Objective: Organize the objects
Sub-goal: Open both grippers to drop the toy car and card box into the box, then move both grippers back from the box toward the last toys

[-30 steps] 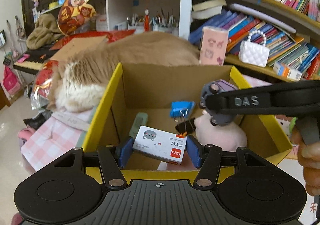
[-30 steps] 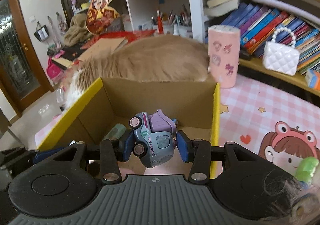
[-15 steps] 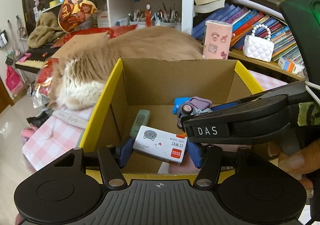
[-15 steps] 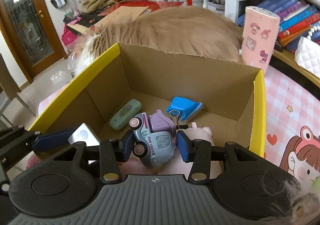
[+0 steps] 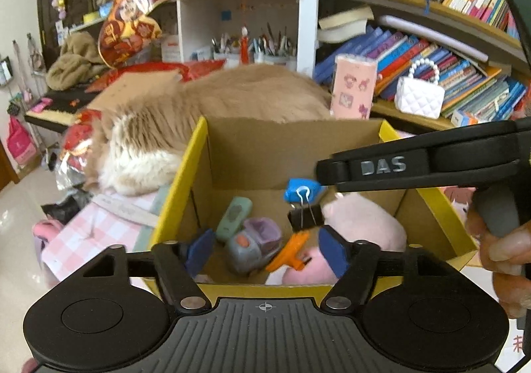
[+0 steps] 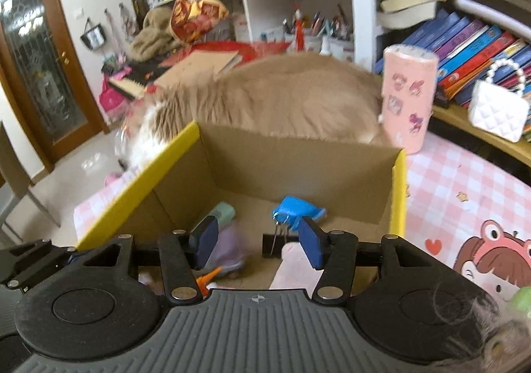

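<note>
A cardboard box with a yellow rim (image 5: pixel 181 173) (image 6: pixel 139 183) stands just ahead of both grippers. My left gripper (image 5: pixel 265 251) hangs over its near edge, jaws opening, with nothing gripped. On the box floor below lie a grey and purple toy truck (image 5: pixel 252 243), a green case (image 5: pixel 232 218), blue (image 5: pixel 303 190) and black binder clips (image 5: pixel 305 217), an orange piece (image 5: pixel 292 253) and a pink plush (image 5: pixel 361 223). My right gripper (image 6: pixel 259 241) is over the box too, jaws opening and empty; the blurred toy truck (image 6: pixel 229 250) lies beneath them. The white staple box is out of sight.
A fluffy tan cat (image 5: pixel 205 107) (image 6: pixel 282 94) lies right behind the box. A pink tin (image 6: pixel 408 97) and a white quilted purse (image 6: pixel 497 114) stand at the right by the bookshelf. The pink checked cloth (image 6: pixel 464 180) spreads right of the box. A hand (image 5: pixel 507 250) holds the right gripper.
Both pairs of jaws have spread. The white staple box is gone from the left jaws. The toy truck has left the right jaws and lies in the box.
</note>
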`<state>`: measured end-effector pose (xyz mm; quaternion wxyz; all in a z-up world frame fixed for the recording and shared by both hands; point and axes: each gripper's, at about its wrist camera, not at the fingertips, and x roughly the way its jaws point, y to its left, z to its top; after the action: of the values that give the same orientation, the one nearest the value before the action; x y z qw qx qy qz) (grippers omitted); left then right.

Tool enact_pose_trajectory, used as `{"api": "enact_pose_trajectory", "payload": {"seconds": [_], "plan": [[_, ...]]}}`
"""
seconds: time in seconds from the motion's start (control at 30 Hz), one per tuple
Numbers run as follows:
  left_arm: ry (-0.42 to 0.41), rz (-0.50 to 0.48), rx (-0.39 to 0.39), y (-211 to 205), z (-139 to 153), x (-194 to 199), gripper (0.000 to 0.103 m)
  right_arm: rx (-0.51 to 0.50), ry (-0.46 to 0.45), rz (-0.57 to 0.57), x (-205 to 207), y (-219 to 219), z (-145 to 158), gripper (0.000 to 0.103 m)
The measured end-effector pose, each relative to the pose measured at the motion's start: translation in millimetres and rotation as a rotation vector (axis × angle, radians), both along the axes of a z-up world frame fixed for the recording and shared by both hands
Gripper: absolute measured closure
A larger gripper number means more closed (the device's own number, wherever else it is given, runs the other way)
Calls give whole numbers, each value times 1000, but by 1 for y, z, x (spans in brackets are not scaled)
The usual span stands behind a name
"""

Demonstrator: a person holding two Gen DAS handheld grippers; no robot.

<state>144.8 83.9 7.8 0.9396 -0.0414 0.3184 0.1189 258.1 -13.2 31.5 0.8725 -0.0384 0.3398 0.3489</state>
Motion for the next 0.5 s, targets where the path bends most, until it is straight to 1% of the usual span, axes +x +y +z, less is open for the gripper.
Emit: {"api": "enact_pose_trajectory", "payload": {"seconds": [0.23, 0.4, 0.5], "plan": [[-52, 10, -8, 10, 14, -20, 27, 50, -50, -82, -27, -21, 17, 52], [-68, 7, -20, 17, 17, -39, 26, 61, -77, -147, -50, -34, 22, 52], [-69, 1, -26, 20, 16, -50, 23, 52, -90, -197, -66, -40, 22, 52]]}}
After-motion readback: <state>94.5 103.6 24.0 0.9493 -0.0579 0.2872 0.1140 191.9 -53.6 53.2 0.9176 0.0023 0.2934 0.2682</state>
